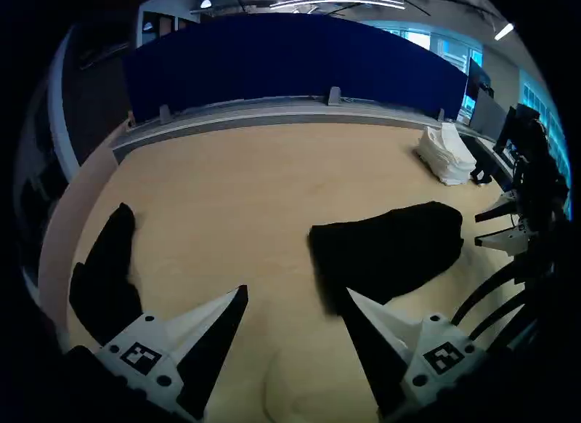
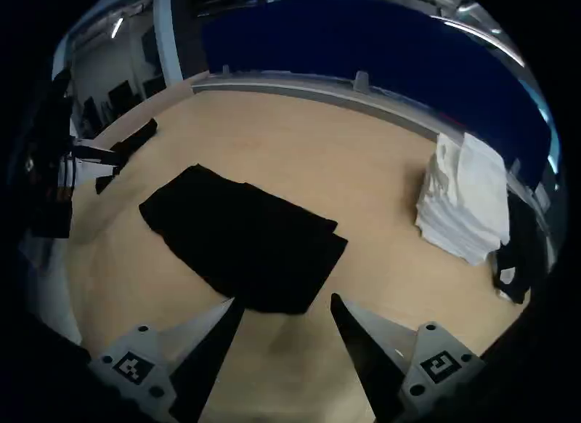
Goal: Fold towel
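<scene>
A black towel (image 1: pixel 392 245) lies flat and partly folded on the light wooden table (image 1: pixel 254 183). In the right gripper view the same black towel (image 2: pixel 243 238) spreads just beyond the fingertips. My left gripper (image 1: pixel 294 292) is open above the table, the towel's near left corner just ahead of its right finger. My right gripper (image 2: pixel 285 301) is open too, hovering at the towel's near edge with nothing between its fingers. The right gripper (image 1: pixel 501 223) also appears at the right edge of the left gripper view, beyond the towel.
A stack of white folded towels (image 2: pixel 465 201) sits at the table's right, also seen as white towels (image 1: pixel 447 154) far right. Another black cloth (image 1: pixel 105 270) lies at the left edge. A blue partition (image 1: pixel 290 59) runs along the back.
</scene>
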Available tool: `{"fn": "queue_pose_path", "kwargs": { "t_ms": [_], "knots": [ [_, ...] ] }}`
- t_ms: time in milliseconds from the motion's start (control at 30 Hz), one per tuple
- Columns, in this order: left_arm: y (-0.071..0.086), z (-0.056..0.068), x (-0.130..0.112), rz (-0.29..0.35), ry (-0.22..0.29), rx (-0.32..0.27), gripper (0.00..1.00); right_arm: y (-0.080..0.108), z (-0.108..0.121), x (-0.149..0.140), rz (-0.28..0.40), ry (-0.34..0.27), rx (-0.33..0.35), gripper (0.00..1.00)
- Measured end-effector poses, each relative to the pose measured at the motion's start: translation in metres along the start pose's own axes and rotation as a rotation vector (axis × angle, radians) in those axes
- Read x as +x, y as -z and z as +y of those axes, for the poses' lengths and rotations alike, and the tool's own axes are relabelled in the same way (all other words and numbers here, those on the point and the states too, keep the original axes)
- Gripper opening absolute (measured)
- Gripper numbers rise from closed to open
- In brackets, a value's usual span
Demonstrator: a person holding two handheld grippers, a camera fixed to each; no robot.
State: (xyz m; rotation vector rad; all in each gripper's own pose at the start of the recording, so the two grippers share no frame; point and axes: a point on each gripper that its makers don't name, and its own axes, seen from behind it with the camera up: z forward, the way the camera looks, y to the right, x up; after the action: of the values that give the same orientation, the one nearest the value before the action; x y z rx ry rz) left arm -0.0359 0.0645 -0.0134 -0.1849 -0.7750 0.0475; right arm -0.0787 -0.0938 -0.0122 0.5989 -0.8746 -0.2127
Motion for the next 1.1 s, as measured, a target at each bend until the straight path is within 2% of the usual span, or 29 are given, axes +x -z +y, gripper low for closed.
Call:
{"fn": "queue_pose_path", "kwargs": {
  "t_ms": [200, 500, 733, 800, 933, 1000, 1100],
  "knots": [
    [0.023, -0.01, -0.021, -0.005, 0.034, 0.029, 0.9, 0.0, -0.007, -0.008, -0.014, 0.032, 0.03, 0.92],
    [0.037, -0.012, -0.039, -0.02, 0.078, 0.044, 0.9, -0.01, -0.015, -0.012, -0.033, 0.058, 0.071, 0.92],
    [0.043, -0.011, -0.051, -0.034, 0.076, 0.05, 0.9, -0.023, -0.016, -0.019, -0.061, 0.092, 0.088, 0.92],
    [0.044, -0.011, -0.053, -0.035, 0.08, 0.05, 0.9, -0.027, -0.016, -0.02, -0.068, 0.099, 0.09, 0.89],
    [0.047, -0.012, -0.058, -0.037, 0.091, 0.049, 0.9, -0.03, -0.012, -0.021, -0.082, 0.107, 0.09, 0.71],
    [0.048, -0.012, -0.061, -0.039, 0.095, 0.05, 0.9, -0.032, -0.01, -0.023, -0.09, 0.111, 0.089, 0.65],
    [0.05, -0.013, -0.062, -0.04, 0.095, 0.049, 0.9, -0.034, -0.006, -0.024, -0.101, 0.116, 0.087, 0.6]
  ]
}}
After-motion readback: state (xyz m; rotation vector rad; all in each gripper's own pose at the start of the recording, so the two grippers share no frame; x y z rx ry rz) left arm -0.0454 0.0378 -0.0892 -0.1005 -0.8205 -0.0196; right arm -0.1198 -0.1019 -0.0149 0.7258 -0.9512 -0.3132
